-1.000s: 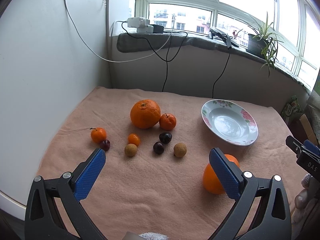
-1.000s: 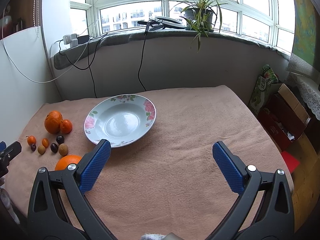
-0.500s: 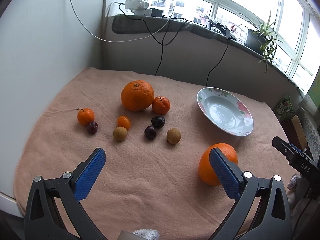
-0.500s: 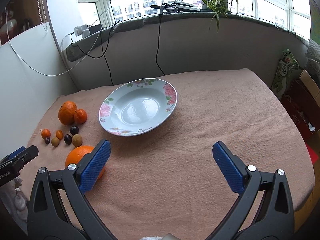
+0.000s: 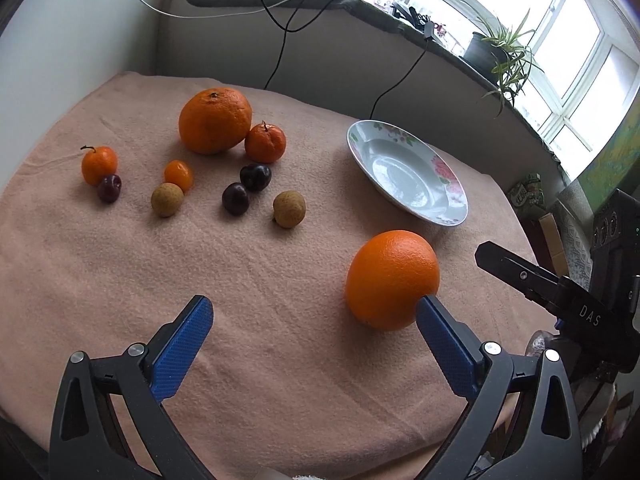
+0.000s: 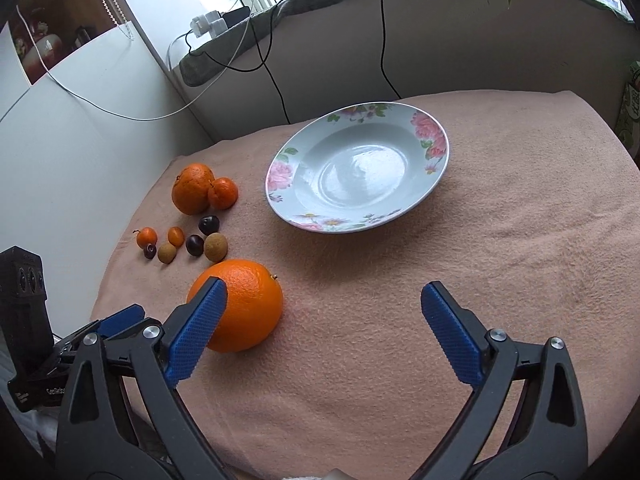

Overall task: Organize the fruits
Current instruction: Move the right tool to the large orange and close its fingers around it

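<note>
Both fisheye views looked forward and steeply down along their own fingers, close above the pink cloth (image 5: 280, 280). The left wrist view held the small fruits at upper left, the right wrist view at left. Both shared the floral plate (image 5: 434, 168) and the near orange (image 6: 248, 304).

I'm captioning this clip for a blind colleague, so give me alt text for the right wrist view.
An empty flowered plate sits on a peach cloth, seen between the blue pads of the wide, slightly closing right tool, which holds nothing. A large orange lies beside its left pad, with smaller fruits clustered farther left.
</note>
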`<state>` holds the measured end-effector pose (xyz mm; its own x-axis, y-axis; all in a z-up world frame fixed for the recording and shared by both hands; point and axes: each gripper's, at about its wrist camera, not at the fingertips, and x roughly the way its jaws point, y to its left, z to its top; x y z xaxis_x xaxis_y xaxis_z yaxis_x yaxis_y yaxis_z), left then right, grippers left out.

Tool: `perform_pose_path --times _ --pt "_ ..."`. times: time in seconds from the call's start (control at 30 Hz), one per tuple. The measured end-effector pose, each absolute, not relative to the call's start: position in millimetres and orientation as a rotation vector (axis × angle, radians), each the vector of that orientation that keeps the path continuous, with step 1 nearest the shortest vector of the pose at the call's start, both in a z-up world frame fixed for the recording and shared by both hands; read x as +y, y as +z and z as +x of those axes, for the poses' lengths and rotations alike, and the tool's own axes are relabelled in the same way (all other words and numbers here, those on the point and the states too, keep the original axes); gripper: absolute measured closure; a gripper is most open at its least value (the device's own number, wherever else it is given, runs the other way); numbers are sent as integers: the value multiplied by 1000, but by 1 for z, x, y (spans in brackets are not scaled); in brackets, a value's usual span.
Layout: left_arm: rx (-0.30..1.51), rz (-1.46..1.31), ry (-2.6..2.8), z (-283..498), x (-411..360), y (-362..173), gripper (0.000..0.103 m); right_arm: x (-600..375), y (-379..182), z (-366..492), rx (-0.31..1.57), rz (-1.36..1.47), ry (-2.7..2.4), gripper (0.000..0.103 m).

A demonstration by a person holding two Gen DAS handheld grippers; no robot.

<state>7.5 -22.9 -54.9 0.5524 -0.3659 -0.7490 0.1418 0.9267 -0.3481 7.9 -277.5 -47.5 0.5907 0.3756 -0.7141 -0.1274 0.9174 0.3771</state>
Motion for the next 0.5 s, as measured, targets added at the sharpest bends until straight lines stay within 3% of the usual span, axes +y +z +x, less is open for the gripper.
perform_pose_path --times 0.5 --pt "1012 -299 -356 10 -37 -71 5 -251 -56 22 967 307 425 5"
